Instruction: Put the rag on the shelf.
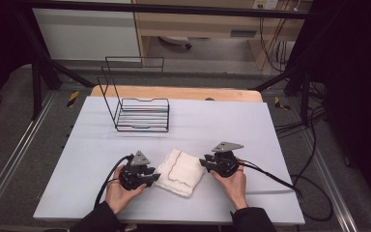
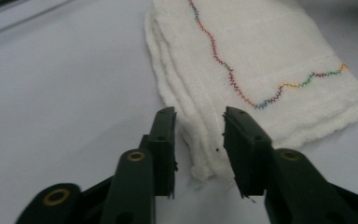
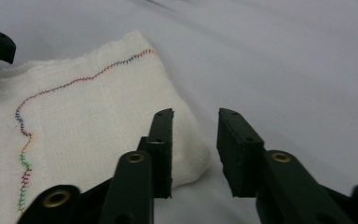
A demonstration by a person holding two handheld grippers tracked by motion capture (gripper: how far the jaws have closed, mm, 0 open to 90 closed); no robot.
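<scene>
Now, from the high view, we see a folded cloth [image 1: 180,172] lying on the table [image 1: 212,125], on its near half, well short of the wire rack [image 1: 135,108] that stands toward the far left. Our left gripper [image 1: 150,179] sits at the cloth's left edge, and our right gripper [image 1: 206,163] sits at its right edge, each held in a hand that comes in from below. Both cables trail away from the cloth toward the near edge of the table. In the left gripper view, the jaws stand parted over the cloth's nearest corner [image 2: 205,161]: the layered corner lies in the gap between them, but the pads are off it, so nothing is gripped. A wavy line of coloured stitching [image 2: 242,88] runs across the cloth beyond that corner. In the right gripper view, the jaws are likewise apart and released. One jaw hangs over the cloth's corner [image 3: 186,158], the other over bare table just beside it, and we see no pad pressing on the fabric. The same stitching [image 3: 32,121] crosses the cloth farther along, and the tip of the left gripper shows at the cloth's far edge.
</scene>
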